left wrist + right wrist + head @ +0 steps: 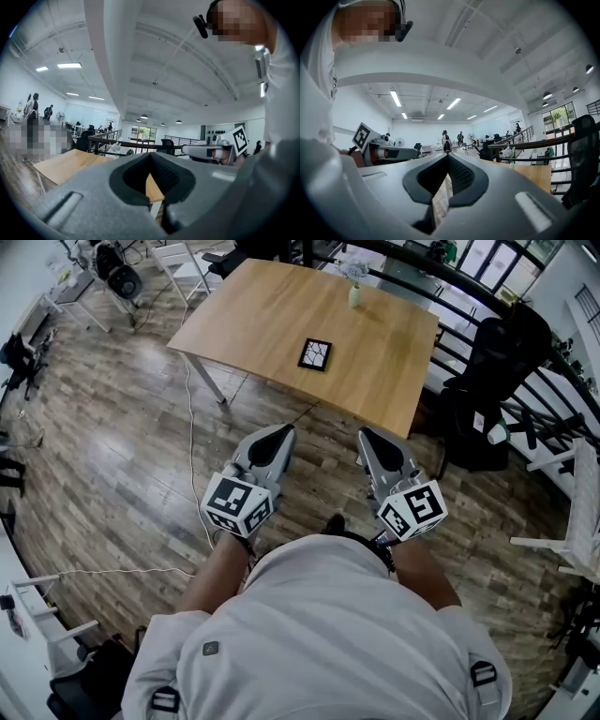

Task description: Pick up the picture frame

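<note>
A small black picture frame [315, 354] lies flat mid-table [394, 362], well ahead of the left gripper [279, 434] and right gripper [368, 437], both closed and empty, so reaching it with jaws unopened would likely just shove it away.
</note>
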The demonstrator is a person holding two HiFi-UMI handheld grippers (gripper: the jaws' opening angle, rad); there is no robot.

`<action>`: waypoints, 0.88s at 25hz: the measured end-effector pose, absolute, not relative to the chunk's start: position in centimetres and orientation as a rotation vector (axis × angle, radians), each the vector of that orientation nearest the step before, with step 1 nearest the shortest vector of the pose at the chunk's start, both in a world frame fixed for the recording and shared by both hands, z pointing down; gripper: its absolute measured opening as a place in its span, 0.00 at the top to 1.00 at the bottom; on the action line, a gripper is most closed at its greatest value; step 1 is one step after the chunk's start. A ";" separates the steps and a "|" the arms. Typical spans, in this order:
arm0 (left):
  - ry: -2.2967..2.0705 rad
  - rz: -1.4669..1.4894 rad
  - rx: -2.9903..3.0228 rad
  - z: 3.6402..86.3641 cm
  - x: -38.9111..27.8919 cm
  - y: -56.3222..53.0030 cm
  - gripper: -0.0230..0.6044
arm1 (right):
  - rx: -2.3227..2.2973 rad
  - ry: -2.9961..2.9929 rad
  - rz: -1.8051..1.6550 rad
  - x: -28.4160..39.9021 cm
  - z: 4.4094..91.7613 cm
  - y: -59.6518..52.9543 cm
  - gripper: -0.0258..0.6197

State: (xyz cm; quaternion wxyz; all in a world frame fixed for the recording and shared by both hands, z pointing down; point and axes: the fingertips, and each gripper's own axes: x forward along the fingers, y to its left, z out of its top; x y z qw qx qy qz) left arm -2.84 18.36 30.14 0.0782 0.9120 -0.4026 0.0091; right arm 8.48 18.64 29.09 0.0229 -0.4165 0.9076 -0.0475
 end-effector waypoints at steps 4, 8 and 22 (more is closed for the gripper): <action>-1.214 0.035 2.734 30.1 0.9 15.2 0.96 | -1.296 2.809 -0.167 12.7 29.4 15.8 0.95; -1.230 0.043 2.731 30.3 3.5 13.3 0.96 | -1.304 2.802 -0.180 15.9 29.9 14.1 0.95; -1.190 0.079 2.710 32.3 6.2 8.3 0.96 | -1.347 2.754 -0.272 19.4 31.8 9.4 0.95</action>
